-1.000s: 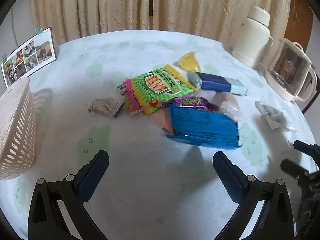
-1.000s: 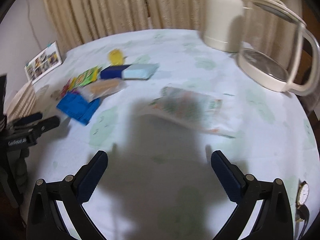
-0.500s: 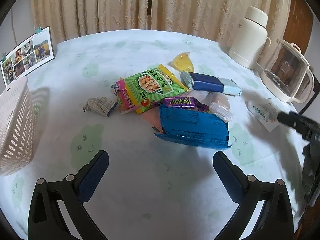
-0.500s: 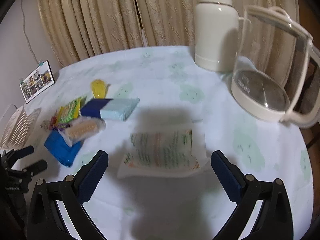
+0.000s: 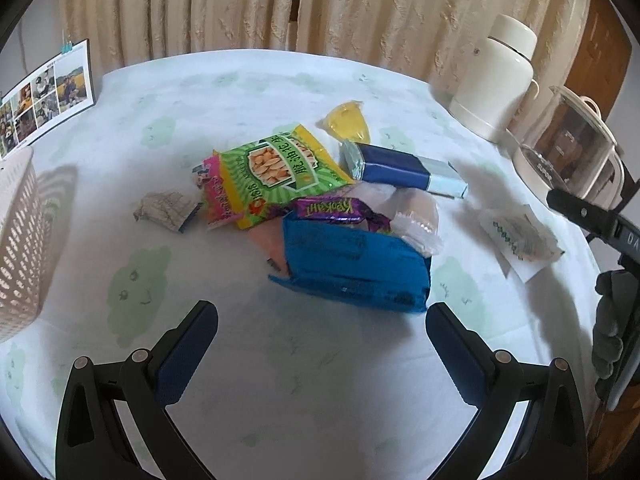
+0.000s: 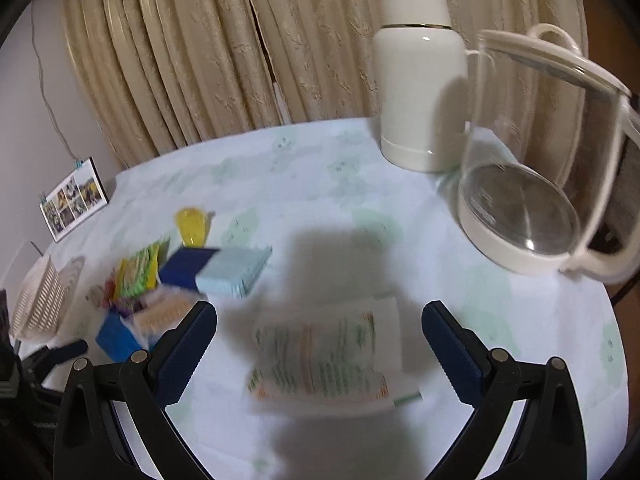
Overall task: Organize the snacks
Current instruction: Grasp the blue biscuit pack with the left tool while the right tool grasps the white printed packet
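**Both grippers open over the snack pile**

I see the snacks heaped mid-table. The blue pack (image 5: 356, 272) lies nearest my left gripper (image 5: 322, 344), partly on top of a pink packet and touching a purple wrapper (image 5: 332, 209) and a clear-wrapped biscuit pack (image 5: 416, 216). Behind those sits the green bag (image 5: 280, 168), overlapping a pink-edged packet (image 5: 218, 196) on its left. A crumpled grey wrapper (image 5: 166, 210) lies just beside that. Further back, a navy-and-pale-blue box (image 5: 404, 170) rests beside a yellow jelly cup (image 5: 348, 122).

One white sachet (image 6: 328, 356) with green print lies apart from the pile, directly between the fingers of my right gripper (image 6: 320, 344); it is blurred there, and I cannot tell whether the gripper is touching the table. In the left view the same sachet (image 5: 520, 236) sits near the table's right edge.

My left gripper is wide open and holds nothing, hovering short of the blue pack. My right gripper is likewise wide open and empty.

A lattice basket (image 5: 20, 240) stands at the left edge of the table (image 5: 280, 380). A white flask (image 6: 420, 92) and a clear kettle (image 6: 540, 184) stand at the far right, a photo card (image 5: 44, 100) at the far left, curtains behind.
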Tool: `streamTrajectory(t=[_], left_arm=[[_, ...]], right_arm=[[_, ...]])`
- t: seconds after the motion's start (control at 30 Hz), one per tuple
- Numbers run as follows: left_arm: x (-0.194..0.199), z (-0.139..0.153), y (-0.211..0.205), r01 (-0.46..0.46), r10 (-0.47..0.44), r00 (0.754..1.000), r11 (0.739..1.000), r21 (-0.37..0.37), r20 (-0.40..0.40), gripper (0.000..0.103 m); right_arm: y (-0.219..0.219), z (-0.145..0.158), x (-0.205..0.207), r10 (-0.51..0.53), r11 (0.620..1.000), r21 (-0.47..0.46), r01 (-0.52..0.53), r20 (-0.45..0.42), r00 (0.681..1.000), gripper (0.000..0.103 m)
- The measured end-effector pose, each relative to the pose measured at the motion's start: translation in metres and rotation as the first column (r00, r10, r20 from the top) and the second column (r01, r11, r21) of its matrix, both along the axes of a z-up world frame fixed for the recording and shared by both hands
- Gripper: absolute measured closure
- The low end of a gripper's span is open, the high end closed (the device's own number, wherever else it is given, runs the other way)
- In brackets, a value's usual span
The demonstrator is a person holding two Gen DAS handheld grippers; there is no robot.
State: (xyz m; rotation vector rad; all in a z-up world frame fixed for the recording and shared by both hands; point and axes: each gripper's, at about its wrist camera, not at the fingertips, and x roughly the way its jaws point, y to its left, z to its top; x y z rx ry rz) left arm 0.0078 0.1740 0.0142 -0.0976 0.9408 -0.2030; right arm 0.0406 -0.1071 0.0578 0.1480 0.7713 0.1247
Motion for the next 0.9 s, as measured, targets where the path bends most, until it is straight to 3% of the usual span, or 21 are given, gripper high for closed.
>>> streamTrajectory(t=[0.2, 0.4, 0.67, 0.9], left_arm=[[0.018, -0.005, -0.001, -0.035, 0.035, 0.999, 0.999, 0.000, -0.031, 0.000], [0.023, -0.004, 0.002, -0.014, 0.014, 1.000, 1.000, 0.017, -0.026, 0.000], [0.022, 0.002, 0.028, -0.080, 0.080, 0.997, 0.996, 0.048, -0.006, 0.000], [0.014, 0.014, 0.012, -0.030, 0.029, 0.999, 0.999, 0.035, 0.033, 0.000]], right_arm=[[0.012, -0.005, 0.031, 0.057, 0.998, 0.024, -0.057, 0.004, 0.998, 0.001], [0.013, -0.025, 0.051, 0.113, 0.989, 0.099, -0.105, -0.077, 0.991, 0.001], [0.004, -0.040, 0.023, 0.126, 0.983, 0.151, -0.106, -0.130, 0.983, 0.001], [0.002, -0.044, -0.013, 0.168, 0.965, 0.224, -0.133, -0.141, 0.976, 0.001]])
